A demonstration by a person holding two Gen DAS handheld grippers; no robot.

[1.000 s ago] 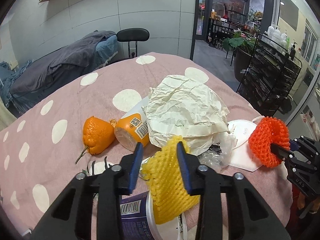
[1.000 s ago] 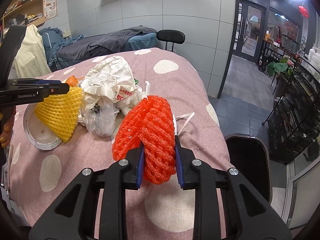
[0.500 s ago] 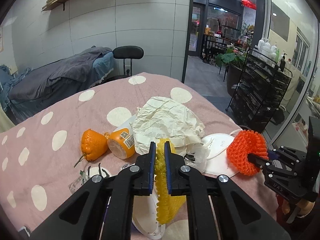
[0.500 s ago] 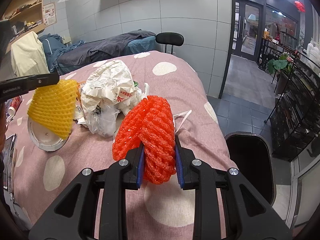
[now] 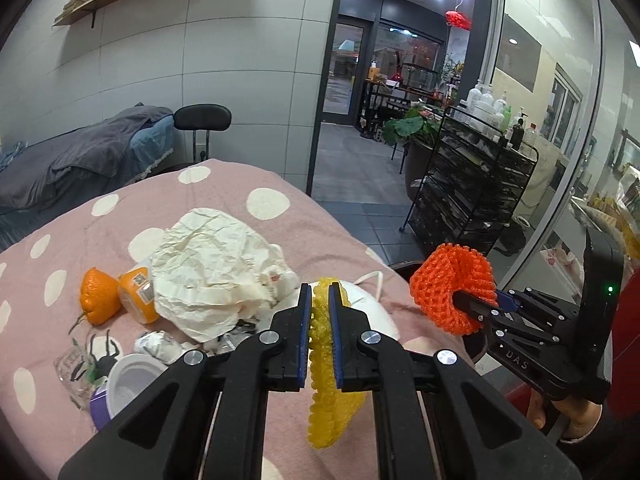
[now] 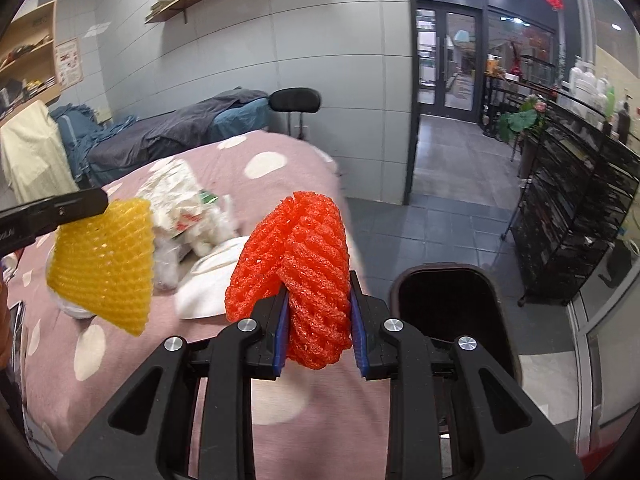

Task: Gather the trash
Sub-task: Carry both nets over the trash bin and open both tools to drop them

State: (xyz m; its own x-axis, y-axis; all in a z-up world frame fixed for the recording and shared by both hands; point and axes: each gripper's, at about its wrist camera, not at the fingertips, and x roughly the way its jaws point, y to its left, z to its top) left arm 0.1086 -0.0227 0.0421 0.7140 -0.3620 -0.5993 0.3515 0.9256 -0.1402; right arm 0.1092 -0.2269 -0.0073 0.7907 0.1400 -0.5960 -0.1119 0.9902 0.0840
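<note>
At table's near right corner, left wrist view: left gripper [image 5: 319,336] clamped tight on a yellow net [image 5: 329,408], flattened between the pads and hanging clear of the pink table [image 5: 248,184]. 1 second ago these jaws stood wide around the net as it lay on a white lid; now it is pinched and lifted. Remaining on the table: crumpled paper [image 5: 208,264] near the middle, 1 orange [image 5: 98,295] and 1 bottle [image 5: 138,298] toward the left edge, 1 mask [image 5: 370,306] toward the right edge, 1 cup [image 5: 120,384] at the near edge. Right gripper [image 5: 476,304] visible past the right edge, carrying a red net [image 5: 448,280].

Over the table's right edge, right wrist view: right gripper [image 6: 319,328] closed partway on the red net [image 6: 300,264], squeezed as before, held off the surface. Bin [image 6: 448,300], dark and open, stands on the floor just beside the right edge. Yellow net [image 6: 104,264] hangs at left, above the table.

Assessment: 2 nets secured, 1 per gripper; both look ready for carrying to the bin. Other trash uncollected.
</note>
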